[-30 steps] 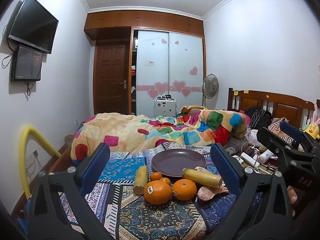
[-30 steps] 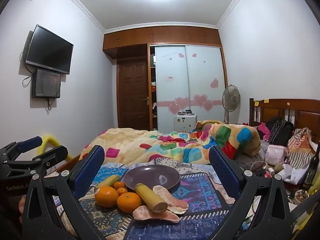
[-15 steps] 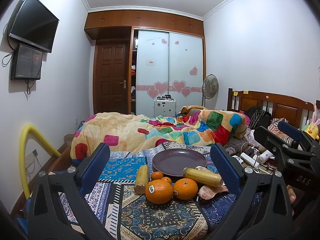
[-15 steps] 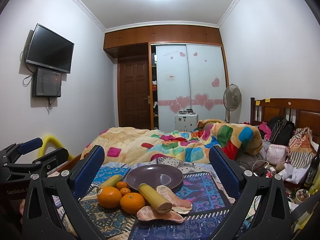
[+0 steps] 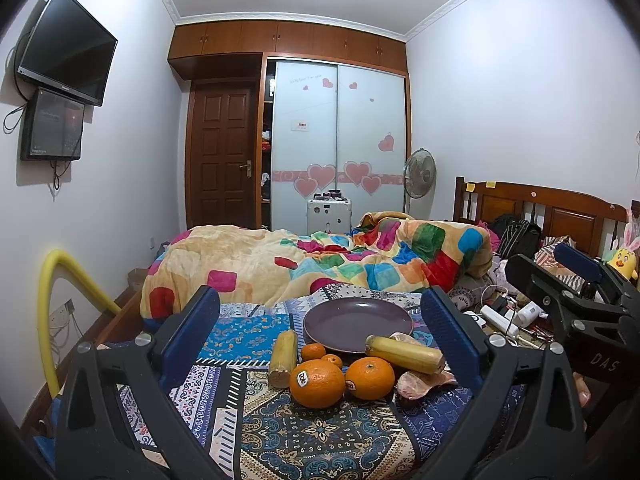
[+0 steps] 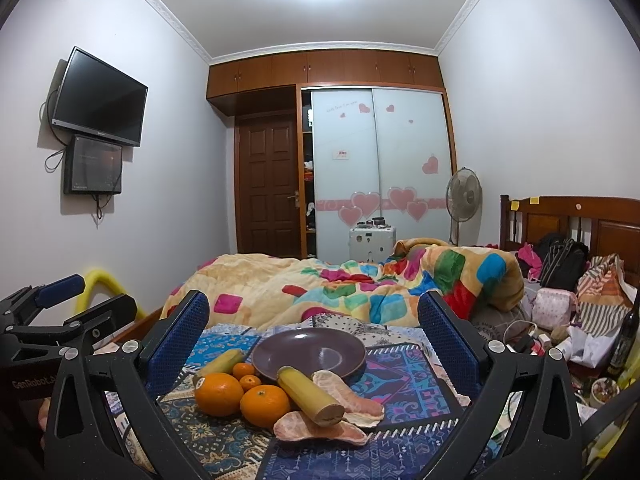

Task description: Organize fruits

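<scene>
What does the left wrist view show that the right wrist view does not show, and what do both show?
Only the left wrist view shows the Dole sticker on the front orange and the yellow plush toy by the headboard. Only the right wrist view shows the dark bottle at the right edge and the pink bag. Both show the empty purple plate, two large oranges, two small ones, two yellow cylinders, the peels, and open jaws.

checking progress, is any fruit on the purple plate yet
No, the purple plate is bare; the oranges lie on the cloth beside it.
</scene>
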Motion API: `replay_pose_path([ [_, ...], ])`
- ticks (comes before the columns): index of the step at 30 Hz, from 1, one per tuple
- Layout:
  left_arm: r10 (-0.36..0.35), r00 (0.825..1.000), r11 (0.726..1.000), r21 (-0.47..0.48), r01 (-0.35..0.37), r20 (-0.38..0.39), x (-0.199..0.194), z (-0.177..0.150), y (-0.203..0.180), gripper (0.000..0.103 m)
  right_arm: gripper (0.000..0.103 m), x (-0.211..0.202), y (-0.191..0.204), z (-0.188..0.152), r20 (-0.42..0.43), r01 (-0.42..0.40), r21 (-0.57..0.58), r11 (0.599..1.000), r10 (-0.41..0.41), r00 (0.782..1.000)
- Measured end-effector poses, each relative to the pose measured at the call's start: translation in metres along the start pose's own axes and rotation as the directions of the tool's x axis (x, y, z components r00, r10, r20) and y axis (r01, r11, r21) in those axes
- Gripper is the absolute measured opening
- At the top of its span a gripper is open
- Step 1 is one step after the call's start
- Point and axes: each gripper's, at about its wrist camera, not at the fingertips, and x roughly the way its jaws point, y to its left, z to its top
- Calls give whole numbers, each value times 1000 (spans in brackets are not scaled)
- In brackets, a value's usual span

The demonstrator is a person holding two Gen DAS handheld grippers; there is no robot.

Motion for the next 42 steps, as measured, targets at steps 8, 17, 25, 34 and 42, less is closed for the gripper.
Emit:
replay_pose_path([
  [8,0,1000,1000,2,0,-3,1,0,0,102,103,0,1,0,1,0,1,1000,0,1000],
  [17,1,1000,1000,4,-1,-2,1,0,-1,102,103,0,0,-1,0,0,1,1000,0,1000],
  [25,1,1000,1000,2,-1,-2,0,0,0,102,103,0,1,-1,-1,-2,2,1000,2,1000],
  [34,2,1000,1000,4,-2,-4,1,-1,0,102,103,2,2,-5,-6,-4,4,1000,4,1000],
  [42,14,1000,1000,-10,-15,-28,10,-8,6,102,103,10,2,-8,-26,-5,6,1000,5,1000],
])
